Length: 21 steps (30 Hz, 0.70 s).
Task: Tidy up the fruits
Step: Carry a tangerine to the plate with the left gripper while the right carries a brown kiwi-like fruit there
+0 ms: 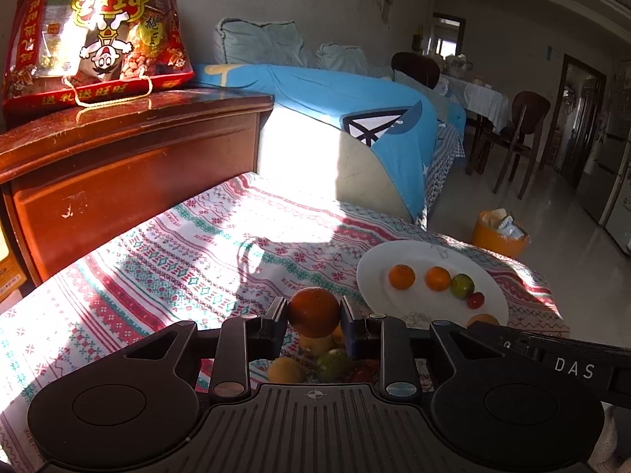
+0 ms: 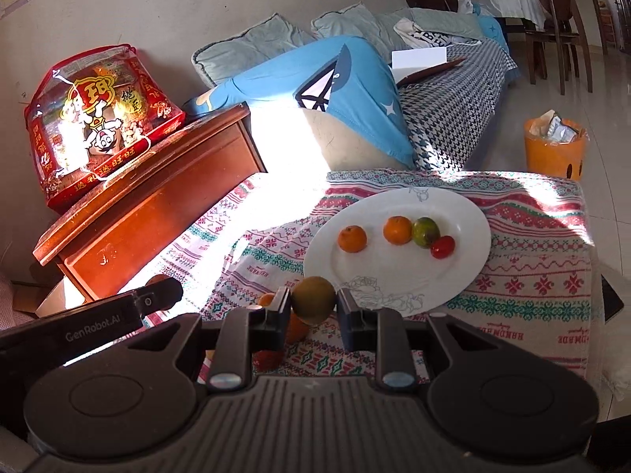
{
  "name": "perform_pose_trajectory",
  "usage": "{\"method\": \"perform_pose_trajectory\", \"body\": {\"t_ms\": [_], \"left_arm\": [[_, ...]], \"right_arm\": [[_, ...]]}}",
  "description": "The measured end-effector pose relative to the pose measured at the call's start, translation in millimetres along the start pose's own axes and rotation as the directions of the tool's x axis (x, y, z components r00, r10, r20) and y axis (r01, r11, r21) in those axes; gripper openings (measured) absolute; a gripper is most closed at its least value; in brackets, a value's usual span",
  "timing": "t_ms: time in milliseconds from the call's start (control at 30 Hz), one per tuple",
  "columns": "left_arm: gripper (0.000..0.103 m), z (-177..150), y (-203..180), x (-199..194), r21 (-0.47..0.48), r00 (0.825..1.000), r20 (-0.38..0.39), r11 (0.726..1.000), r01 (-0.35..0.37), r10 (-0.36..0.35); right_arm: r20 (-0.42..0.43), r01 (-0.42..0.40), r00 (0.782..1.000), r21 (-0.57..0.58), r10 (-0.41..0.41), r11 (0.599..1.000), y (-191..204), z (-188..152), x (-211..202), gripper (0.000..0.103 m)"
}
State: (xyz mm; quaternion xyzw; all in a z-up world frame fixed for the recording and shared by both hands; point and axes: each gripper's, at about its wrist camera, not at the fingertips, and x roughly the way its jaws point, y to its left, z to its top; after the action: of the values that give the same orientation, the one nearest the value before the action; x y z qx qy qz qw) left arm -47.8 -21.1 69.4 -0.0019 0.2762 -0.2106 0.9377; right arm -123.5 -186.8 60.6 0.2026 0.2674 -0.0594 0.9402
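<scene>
My left gripper (image 1: 314, 304) is shut on an orange (image 1: 313, 317), held just above a small pile of loose fruits (image 1: 315, 360) on the patterned tablecloth. To its right lies a white plate (image 1: 418, 252) with two oranges, a green fruit and a small red tomato in a row. In the right wrist view, my right gripper (image 2: 313, 295) is shut on a brownish-green fruit (image 2: 313, 305) at the near rim of the plate (image 2: 453, 213). Under its fingers lie an orange (image 2: 296, 330) and a tomato (image 2: 268, 359). The left gripper's body (image 2: 118, 315) shows at the left.
A wooden cabinet (image 1: 130, 165) with a red snack bag (image 1: 98, 35) stands at the table's far left. A sofa with a blue cover (image 1: 355, 118) lies behind. An orange bin (image 2: 554, 149) stands on the floor past the table's far edge. A dark phone (image 2: 612, 300) lies at the right edge.
</scene>
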Motion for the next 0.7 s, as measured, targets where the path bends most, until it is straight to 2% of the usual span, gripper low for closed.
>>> {"method": "perform_pose_trajectory", "body": {"t_ms": [300,500,700], "left_arm": [[0.026,27,-19,18,0.047,0.997,-0.031,0.996,0.074,-0.073],[0.026,26,-37,47,0.071,0.992,-0.071,0.992,0.107,-0.102],[0.026,19,-45,69,0.043,0.986,-0.113,0.991,0.13,-0.125]], "right_arm": [[0.026,0.063,0.997,0.115,-0.066,0.991,-25,26,4,0.026],[0.012,0.092,0.995,0.157,-0.095,0.983,-35,16,19,0.026],[-0.011,0.108,0.994,0.17,-0.107,0.98,-43,7,35,0.026]]}}
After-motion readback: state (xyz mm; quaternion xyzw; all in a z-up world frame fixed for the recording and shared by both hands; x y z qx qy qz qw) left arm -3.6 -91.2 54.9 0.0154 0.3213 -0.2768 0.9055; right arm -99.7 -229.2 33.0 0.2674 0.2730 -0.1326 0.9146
